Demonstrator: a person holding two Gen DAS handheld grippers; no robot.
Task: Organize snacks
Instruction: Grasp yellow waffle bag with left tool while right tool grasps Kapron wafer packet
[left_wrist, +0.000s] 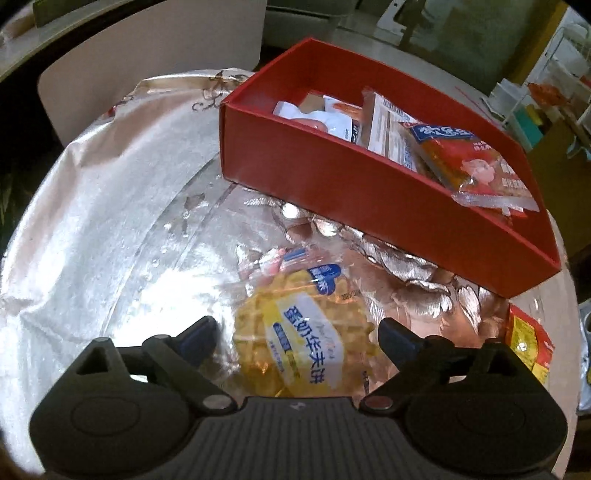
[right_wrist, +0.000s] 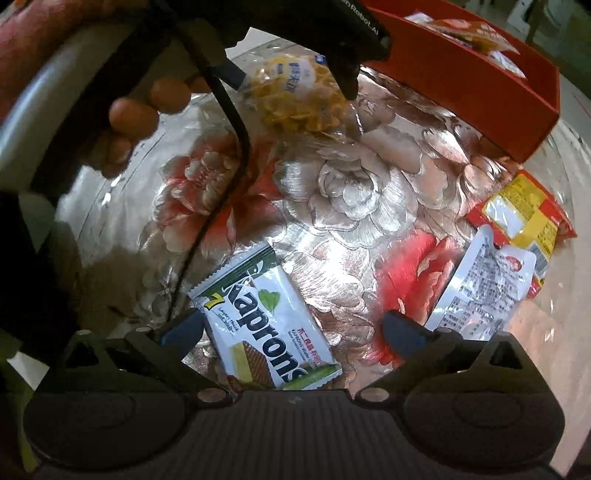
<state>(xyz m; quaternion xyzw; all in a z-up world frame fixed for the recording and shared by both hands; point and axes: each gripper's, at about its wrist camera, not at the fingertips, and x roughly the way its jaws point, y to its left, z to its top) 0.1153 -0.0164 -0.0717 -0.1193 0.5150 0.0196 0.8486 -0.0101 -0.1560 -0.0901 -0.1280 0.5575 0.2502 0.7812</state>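
straddling the waffle pack (left_wrist: 295, 332), the left gripper (left_wrist: 297, 332) jaws spread wide.

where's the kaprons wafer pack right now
In the right wrist view, the Kaprons wafer pack lies flat on the floral tablecloth, between the open right tongs and nearer the left finger, well short of the red box.

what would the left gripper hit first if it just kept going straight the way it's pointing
Most likely the waffle pack, which lies between the open fingers of the left gripper on the flowered tablecloth. The red box sits farther along the same line. Height above the pack is hard to judge.
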